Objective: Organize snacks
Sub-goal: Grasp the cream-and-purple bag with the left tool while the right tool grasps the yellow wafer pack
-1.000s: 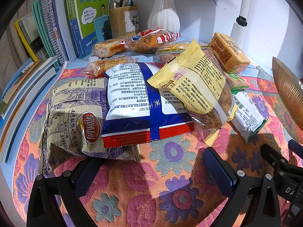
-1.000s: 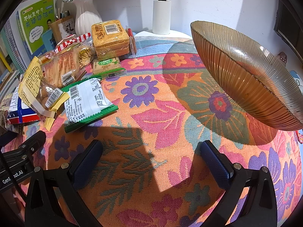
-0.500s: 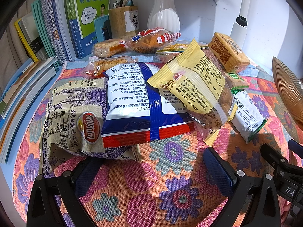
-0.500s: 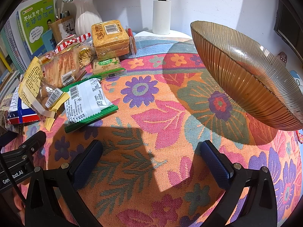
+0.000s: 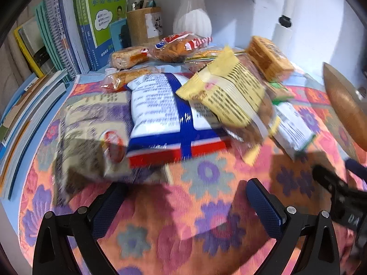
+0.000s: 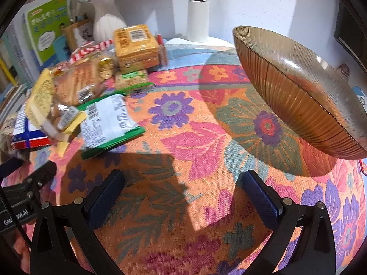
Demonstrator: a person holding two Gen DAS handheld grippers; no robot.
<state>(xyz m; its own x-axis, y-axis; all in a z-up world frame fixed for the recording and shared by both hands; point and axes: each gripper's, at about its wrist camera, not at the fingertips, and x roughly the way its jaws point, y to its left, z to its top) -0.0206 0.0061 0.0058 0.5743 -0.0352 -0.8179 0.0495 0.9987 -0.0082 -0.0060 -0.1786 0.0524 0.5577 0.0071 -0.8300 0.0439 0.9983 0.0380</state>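
A heap of snack packs lies on the flowered cloth. In the left wrist view a blue, white and red bag [image 5: 167, 114] sits dead ahead, a beige printed bag [image 5: 91, 137] to its left and a yellow pack [image 5: 227, 94] leaning on its right. My left gripper [image 5: 185, 204] is open and empty just short of them. In the right wrist view a green-edged white pack [image 6: 107, 123] lies front left and an orange biscuit block [image 6: 135, 45] stands further back. A ribbed amber bowl [image 6: 298, 91] rises at right. My right gripper [image 6: 183, 197] is open over bare cloth.
Books [image 5: 68, 34] stand and lie along the left. A white vase [image 5: 192, 18] and a pencil holder [image 5: 144, 23] stand at the back, with a white cylinder [image 6: 198, 20] by the wall. The other gripper [image 5: 339, 197] shows at lower right in the left wrist view.
Both views have shifted and blurred: the left gripper has begun moving towards the snack heap, and the right gripper has moved a little too. Both stay open and empty.
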